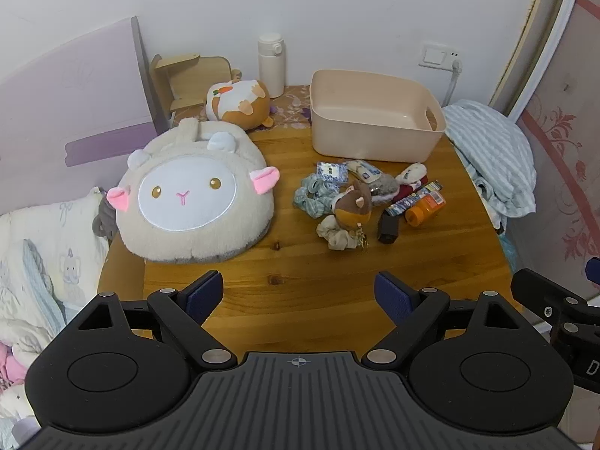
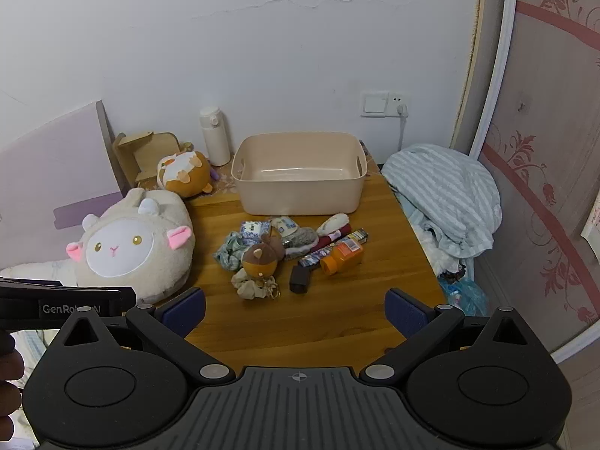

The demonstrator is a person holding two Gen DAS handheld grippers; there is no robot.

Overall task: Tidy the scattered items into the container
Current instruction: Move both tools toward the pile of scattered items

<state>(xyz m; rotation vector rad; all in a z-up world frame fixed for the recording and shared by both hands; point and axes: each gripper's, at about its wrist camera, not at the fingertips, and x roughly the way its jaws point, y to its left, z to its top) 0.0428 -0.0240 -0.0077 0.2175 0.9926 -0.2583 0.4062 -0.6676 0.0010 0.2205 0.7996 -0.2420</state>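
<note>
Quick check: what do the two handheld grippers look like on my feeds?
Both the left gripper and right gripper are matte black, with ribbed grey centres, round side discs, silver pivot pins and dark blue padded fingers. White lettering marks the left one's side.

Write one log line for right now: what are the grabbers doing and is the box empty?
left gripper open, empty | right gripper open, empty | bin empty | pile on table, untouched

"GenRo…AI" on left gripper [image 2: 67,305] body
</note>
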